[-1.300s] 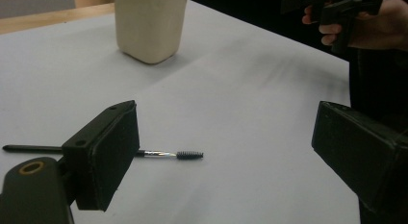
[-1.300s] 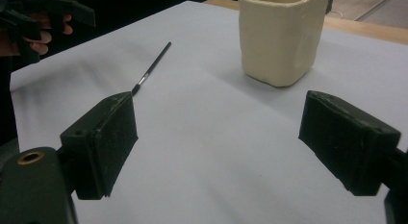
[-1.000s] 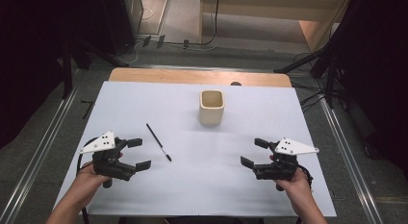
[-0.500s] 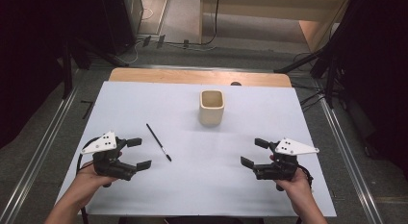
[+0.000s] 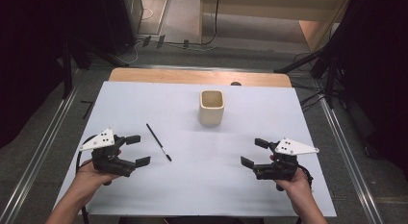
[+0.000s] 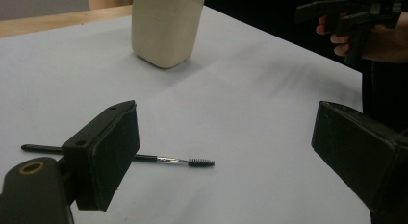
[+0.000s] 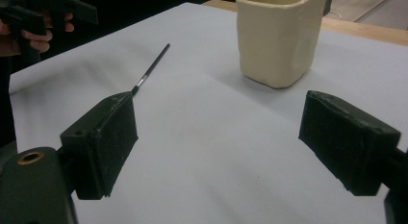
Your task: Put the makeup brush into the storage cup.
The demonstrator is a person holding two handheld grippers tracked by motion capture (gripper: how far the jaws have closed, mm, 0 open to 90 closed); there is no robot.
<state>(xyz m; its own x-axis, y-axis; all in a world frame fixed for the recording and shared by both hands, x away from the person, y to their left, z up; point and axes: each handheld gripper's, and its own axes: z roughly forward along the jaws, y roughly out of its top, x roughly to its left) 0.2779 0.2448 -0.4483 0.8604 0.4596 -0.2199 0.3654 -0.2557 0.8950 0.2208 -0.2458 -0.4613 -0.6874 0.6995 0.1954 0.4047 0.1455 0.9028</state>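
A thin black brush with a small bristled tip lies flat on the white table, left of centre. A cream square cup stands upright near the back middle. My left gripper rests at the front left, open and holding nothing, a short way left of the brush. Over at the front right my right gripper is open too, with nothing between its jaws.
A strip of wooden tabletop shows beyond the white sheet. Metal rails run along both sides of the table, with dark stands and cables on the floor behind.
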